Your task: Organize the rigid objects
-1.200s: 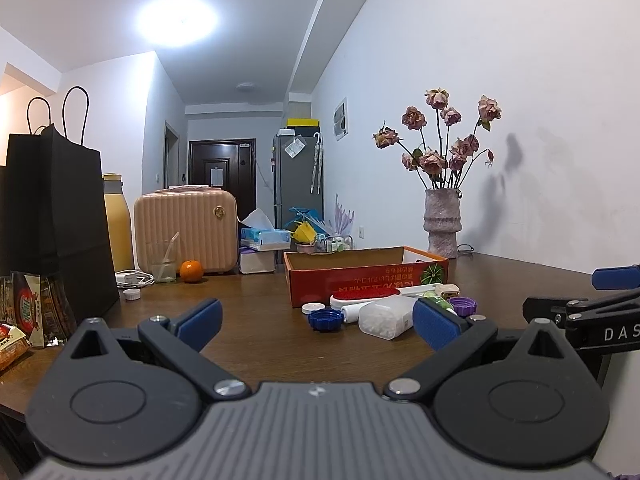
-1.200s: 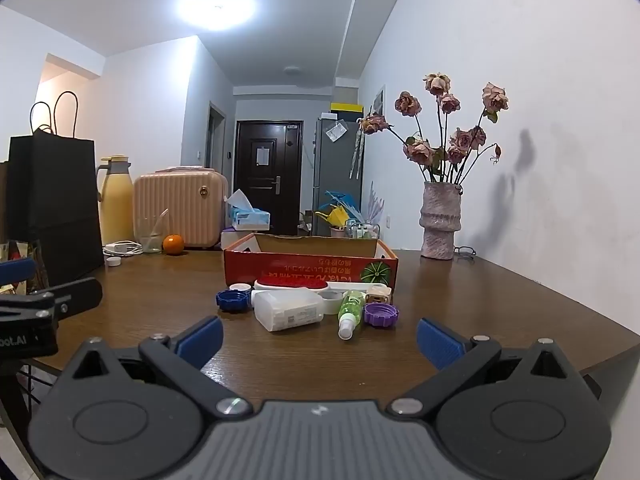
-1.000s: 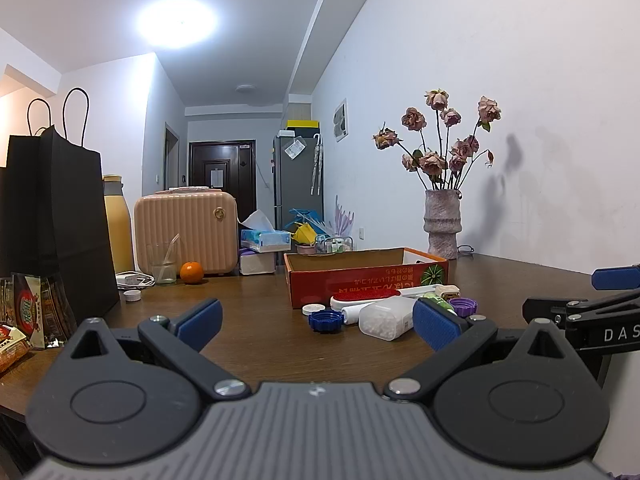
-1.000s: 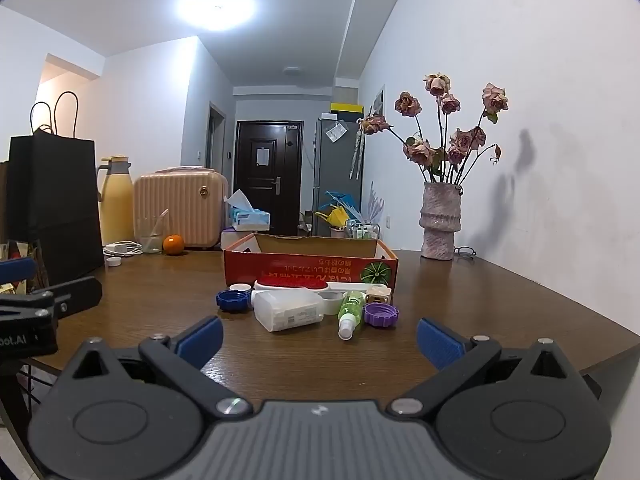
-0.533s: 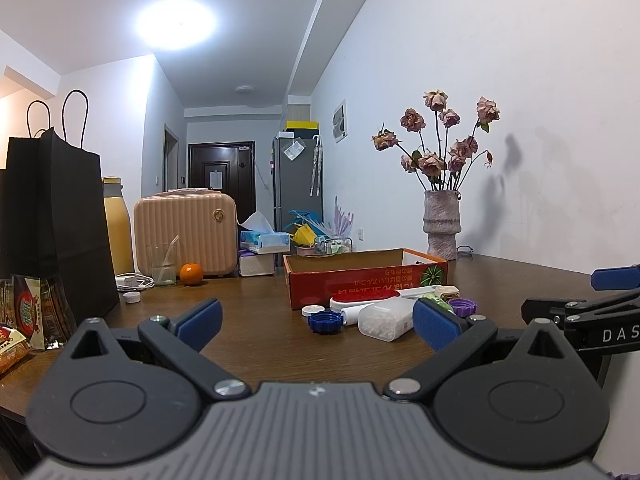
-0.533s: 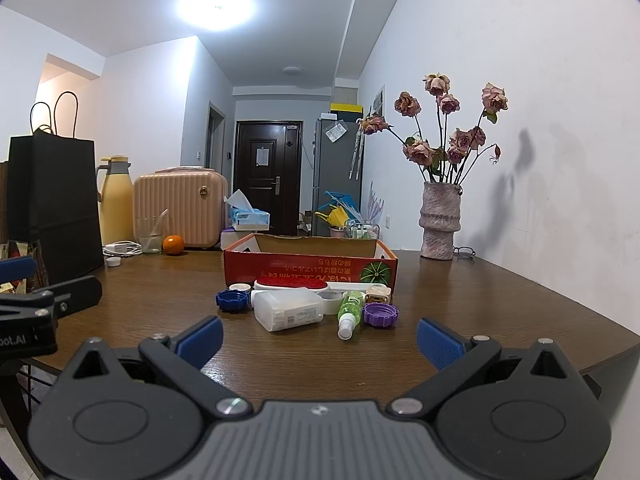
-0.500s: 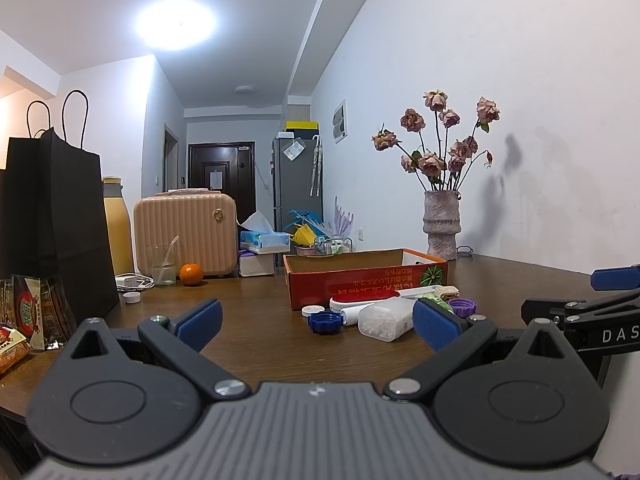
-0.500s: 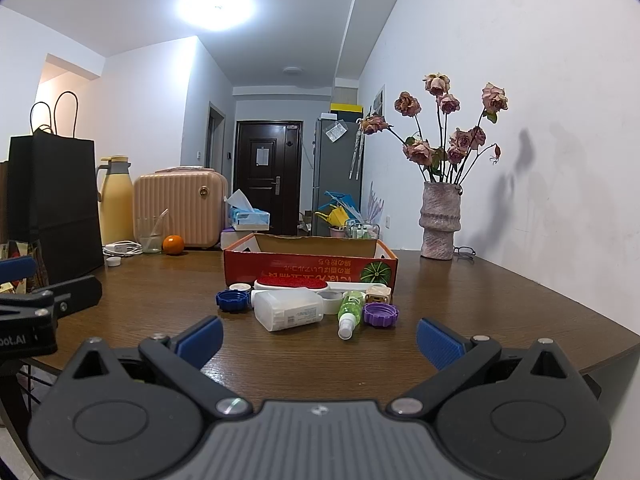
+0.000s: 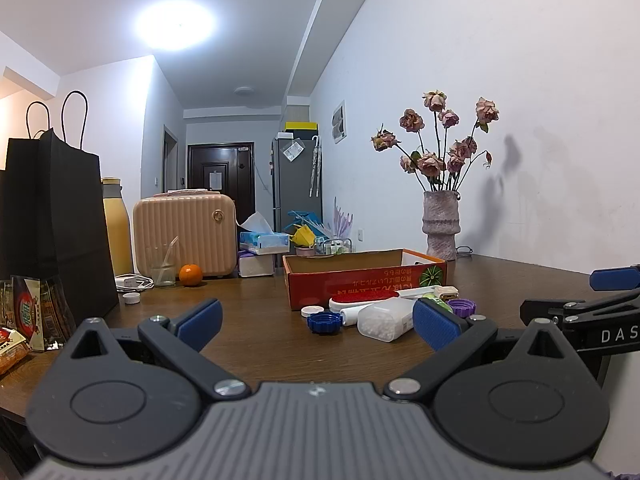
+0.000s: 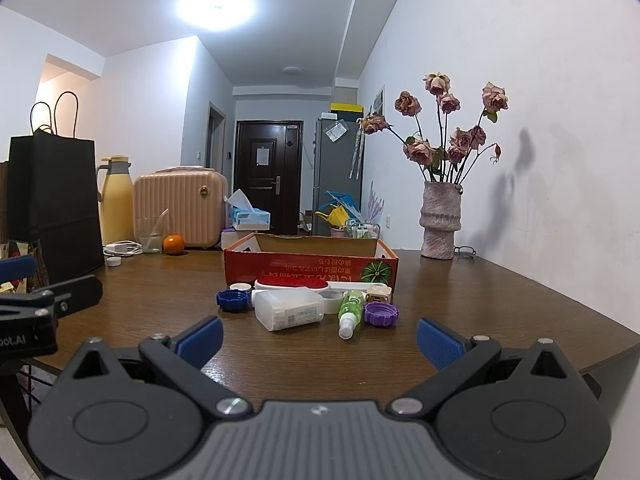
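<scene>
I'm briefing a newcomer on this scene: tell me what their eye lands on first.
The red cardboard box at mid-table, with small items huddled just in front of it: a translucent white container, a green spray bottle, a blue cap and a purple cap. Next, the vase of dried roses by the right wall. Both tools, left and right, are open and empty.

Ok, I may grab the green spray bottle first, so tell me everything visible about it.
The green spray bottle is small, translucent green plastic with a printed label and a clear cap pointing at the camera. It lies on its side on the wooden table, between the white tape roll and purple cap. Nothing grips it.
</scene>
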